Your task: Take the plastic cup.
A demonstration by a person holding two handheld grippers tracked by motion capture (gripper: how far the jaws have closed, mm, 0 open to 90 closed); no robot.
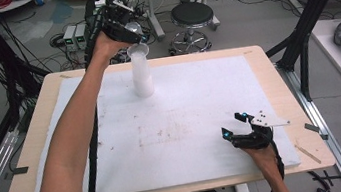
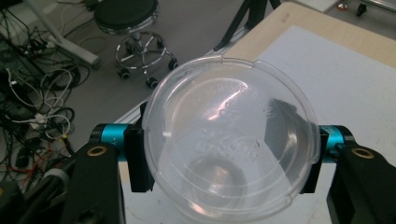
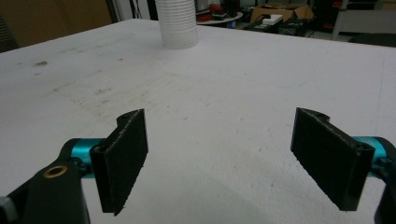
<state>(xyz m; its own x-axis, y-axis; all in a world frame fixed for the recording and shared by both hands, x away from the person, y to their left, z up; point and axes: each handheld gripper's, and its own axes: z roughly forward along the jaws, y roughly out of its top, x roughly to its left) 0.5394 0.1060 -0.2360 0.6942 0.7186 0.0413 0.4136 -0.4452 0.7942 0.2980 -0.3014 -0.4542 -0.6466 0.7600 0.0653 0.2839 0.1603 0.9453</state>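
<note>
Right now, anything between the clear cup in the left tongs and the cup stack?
Nothing visible. The left tongs hold the clear plastic cup just above the white cup stack, whose open top is unobstructed.

High cam overhead; both gripper cams low, sharing white table (image 1: 202, 122).

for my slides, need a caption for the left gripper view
Left gripper clamps a clear plastic cup above the table's far edge.

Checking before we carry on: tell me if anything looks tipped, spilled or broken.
Nothing stands out. The stack of cups stands upright on the white board; the left gripper holds one clear cup, intact. Only faint scuff marks show.
</note>
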